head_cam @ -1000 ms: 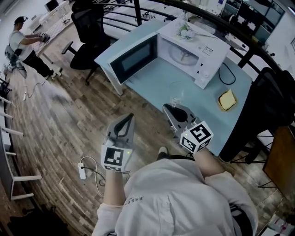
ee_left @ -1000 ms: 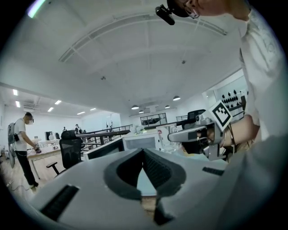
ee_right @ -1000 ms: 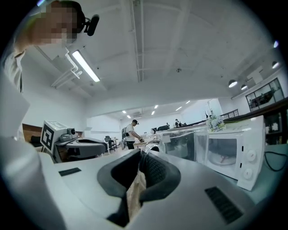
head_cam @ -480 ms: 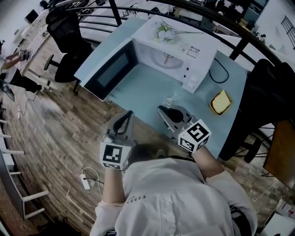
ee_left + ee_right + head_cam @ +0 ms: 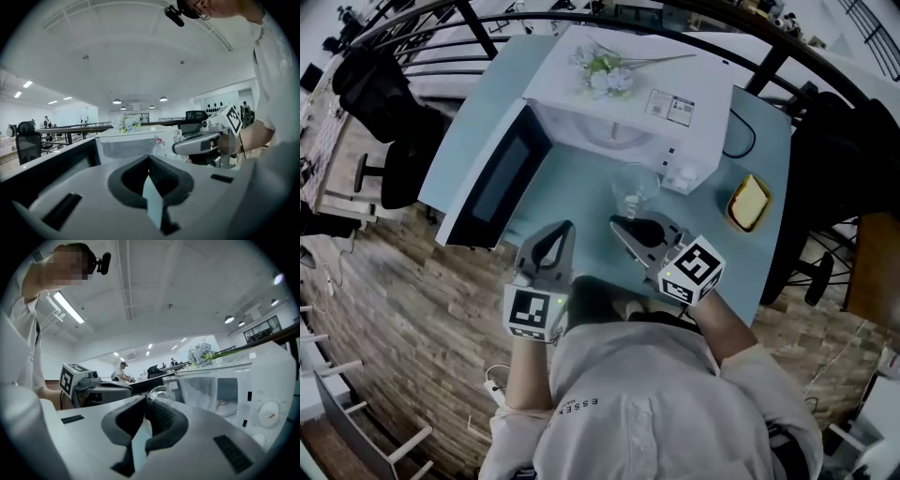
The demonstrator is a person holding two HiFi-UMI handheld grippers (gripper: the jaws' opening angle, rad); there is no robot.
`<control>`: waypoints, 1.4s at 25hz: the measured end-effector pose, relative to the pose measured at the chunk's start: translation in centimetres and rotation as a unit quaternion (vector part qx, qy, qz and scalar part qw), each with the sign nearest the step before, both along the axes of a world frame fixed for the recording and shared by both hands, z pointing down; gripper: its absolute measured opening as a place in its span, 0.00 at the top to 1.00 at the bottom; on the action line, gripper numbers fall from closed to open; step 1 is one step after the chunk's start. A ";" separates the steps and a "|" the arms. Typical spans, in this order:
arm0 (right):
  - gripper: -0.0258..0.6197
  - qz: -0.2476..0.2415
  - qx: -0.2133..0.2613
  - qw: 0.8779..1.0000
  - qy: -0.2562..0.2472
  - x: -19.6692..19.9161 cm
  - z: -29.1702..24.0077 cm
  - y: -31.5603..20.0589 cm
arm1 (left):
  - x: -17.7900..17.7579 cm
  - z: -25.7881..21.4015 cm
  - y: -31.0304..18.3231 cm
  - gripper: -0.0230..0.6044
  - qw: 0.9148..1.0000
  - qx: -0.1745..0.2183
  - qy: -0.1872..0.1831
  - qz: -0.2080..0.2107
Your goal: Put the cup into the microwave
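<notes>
Clamps right claw [image 5: 617,225] on rim of glass cup [image 5: 633,184], just in front of open microwave [image 5: 712,117] on table [image 5: 581,202]. Holds left claw [image 5: 566,229] pressed together, empty, near microwave door [image 5: 492,183].

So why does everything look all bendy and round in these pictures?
Head view: the wide lens curves the room around the table. Left gripper view: black rounded corners, and the close-up jaws look slightly soft. Right gripper view: the same curving, and the clear cup almost vanishes.

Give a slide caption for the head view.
Both shut, left gripper and right gripper near the glass cup before the open microwave.
</notes>
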State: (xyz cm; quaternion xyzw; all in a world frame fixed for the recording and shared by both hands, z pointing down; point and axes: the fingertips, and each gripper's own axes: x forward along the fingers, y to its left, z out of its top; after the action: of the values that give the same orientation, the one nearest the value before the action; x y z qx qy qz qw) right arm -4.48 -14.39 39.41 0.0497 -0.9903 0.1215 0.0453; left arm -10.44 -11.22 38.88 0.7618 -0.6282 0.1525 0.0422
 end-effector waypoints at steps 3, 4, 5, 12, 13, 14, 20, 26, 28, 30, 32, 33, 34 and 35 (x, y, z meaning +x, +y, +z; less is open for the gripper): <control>0.93 0.010 -0.008 1.000 -0.003 -2.1 0.9 -1.8 | -1.9 0.8 -2.5 0.96 0.999 -0.008 0.011 0.033; 0.93 0.012 -0.009 1.000 -0.004 -2.8 1.3 -2.3 | -2.4 1.1 -3.2 0.96 0.999 -0.011 0.016 0.045; 0.93 0.016 -0.011 1.000 -0.005 -3.5 1.7 -2.9 | -2.9 1.4 -3.9 0.96 0.998 -0.014 0.021 0.056; 0.93 0.058 -0.018 0.998 0.008 -7.7 4.6 -7.3 | -6.5 2.9 -7.7 0.96 0.993 -0.026 0.075 0.084; 0.93 0.062 -0.017 0.998 0.010 -8.2 4.9 -8.0 | -6.9 3.3 -8.1 0.96 0.993 -0.029 0.079 0.088; 0.93 0.067 -0.016 0.998 0.012 -8.7 5.3 -8.6 | -7.2 3.6 -8.5 0.96 0.992 -0.031 0.081 0.092; 0.93 0.101 -0.026 0.994 0.018 -10.7 8.0 -11.9 | -7.7 5.2 -10.3 0.96 0.989 -0.036 0.082 0.121; 0.93 0.126 -0.025 0.991 0.024 -12.0 9.7 -15.0 | -8.5 6.4 -11.5 0.96 0.986 -0.044 0.077 0.144; 0.93 0.132 -0.023 0.991 0.025 -12.3 10.1 -15.8 | -8.7 6.8 -11.7 0.96 0.985 -0.046 0.074 0.151; 0.93 0.139 -0.020 0.990 0.026 -12.4 10.5 -16.4 | -8.8 7.1 -11.8 0.96 0.984 -0.047 0.071 0.157; 0.93 0.140 -0.016 0.990 0.028 -12.6 10.8 -17.0 | -8.7 7.3 -11.8 0.96 0.982 -0.049 0.071 0.165; 0.93 0.140 -0.013 0.990 0.028 -12.8 10.8 -17.2 | -8.6 7.4 -11.9 0.96 0.982 -0.050 0.070 0.170; 0.93 0.140 -0.010 0.990 0.028 -12.9 10.8 -17.5 | -8.5 7.5 -12.0 0.96 0.981 -0.050 0.067 0.175; 0.93 0.140 -0.009 0.990 0.026 -13.0 10.9 -17.8 | -8.4 7.6 -12.0 0.96 0.981 -0.050 0.064 0.178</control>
State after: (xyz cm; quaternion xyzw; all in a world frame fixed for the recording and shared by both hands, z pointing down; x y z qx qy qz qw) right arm -17.48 -32.19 50.27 0.1909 -0.9709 0.1341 0.0543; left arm -18.87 -23.26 46.45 0.8665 -0.4702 0.1397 0.0929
